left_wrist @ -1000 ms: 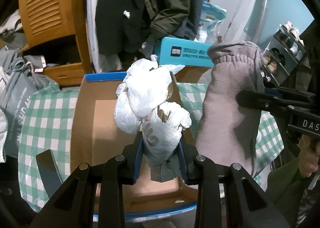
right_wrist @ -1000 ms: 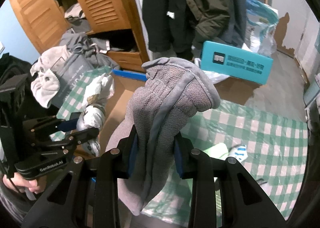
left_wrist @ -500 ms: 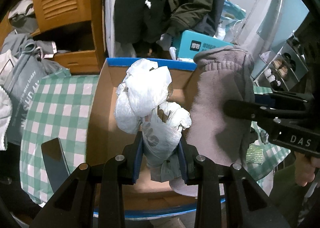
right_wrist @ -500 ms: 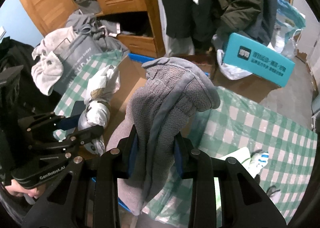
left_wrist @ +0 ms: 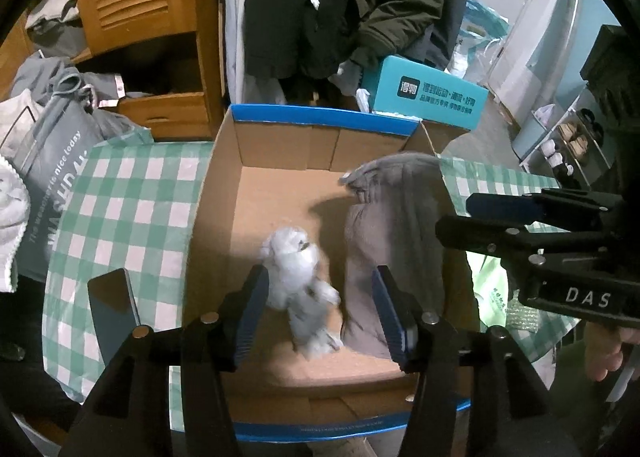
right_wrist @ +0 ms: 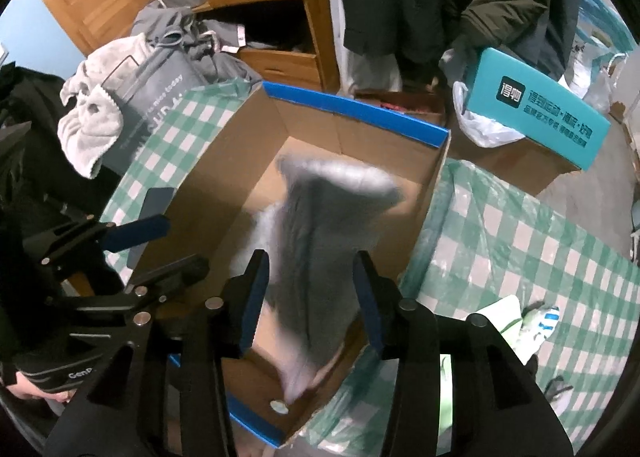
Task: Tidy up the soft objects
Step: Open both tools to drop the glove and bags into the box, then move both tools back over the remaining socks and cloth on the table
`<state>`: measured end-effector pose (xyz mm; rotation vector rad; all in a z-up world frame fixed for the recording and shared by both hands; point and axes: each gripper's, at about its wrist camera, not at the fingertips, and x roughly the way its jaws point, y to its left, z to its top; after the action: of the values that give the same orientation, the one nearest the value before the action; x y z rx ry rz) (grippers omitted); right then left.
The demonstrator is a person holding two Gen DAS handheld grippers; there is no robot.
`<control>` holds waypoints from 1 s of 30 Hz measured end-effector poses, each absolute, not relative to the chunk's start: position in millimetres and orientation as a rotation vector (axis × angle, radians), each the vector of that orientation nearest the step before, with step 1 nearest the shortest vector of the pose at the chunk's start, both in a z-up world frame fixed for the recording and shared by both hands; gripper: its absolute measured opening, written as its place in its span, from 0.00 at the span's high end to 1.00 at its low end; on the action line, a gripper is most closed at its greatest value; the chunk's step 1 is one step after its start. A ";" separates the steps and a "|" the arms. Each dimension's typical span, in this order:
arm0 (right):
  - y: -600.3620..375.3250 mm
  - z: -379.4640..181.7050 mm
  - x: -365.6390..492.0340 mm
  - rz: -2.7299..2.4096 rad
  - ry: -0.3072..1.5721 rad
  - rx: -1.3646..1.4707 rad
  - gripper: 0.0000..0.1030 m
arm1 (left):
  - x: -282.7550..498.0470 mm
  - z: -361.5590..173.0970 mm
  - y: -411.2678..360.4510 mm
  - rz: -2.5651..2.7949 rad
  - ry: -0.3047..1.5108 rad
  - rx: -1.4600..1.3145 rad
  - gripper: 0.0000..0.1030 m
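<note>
Both tools spread over the box! The left tool (left_wrist: 318, 305) has just been opening its jaws, and the white bundle (left_wrist: 300, 285) sits blurred between them, free of the pads, inside the cardboard box (left_wrist: 320, 119). The right tool (right_wrist: 310, 293) has just been opening too; the grey fleece glove (right_wrist: 320, 237) blurs between its pads, over the box's right side. The box rests on the green-checked desk (left_wrist: 120, 193). Beyond stands a teal carton (right_wrist: 548, 117).

Left gripper (left_wrist: 318, 307), bottom centre of left wrist view: jaws apart, just been opening, pads clear of anything. Right gripper (right_wrist: 310, 297), bottom centre of right wrist view: same, jaws spread, just opening. Both angled steeply down. Hand (left_wrist: 604, 357) at lower right edge.
</note>
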<state>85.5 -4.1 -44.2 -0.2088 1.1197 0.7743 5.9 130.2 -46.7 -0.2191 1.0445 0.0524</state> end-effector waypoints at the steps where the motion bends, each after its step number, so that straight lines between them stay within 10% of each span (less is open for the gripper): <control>1: -5.7 -43.1 86.1 0.772 1.117 -0.204 0.50 | 6.1 -46.9 130.7 0.053 1.045 -0.222 0.46; 30: -106.9 -31.7 93.0 0.595 1.054 -0.174 0.26 | 23.6 -43.3 63.7 -0.080 1.081 -0.186 0.37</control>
<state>93.0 -106.9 -31.7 -0.1741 1.0542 0.5954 23.6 63.7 -43.3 -0.1859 1.0810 -0.0804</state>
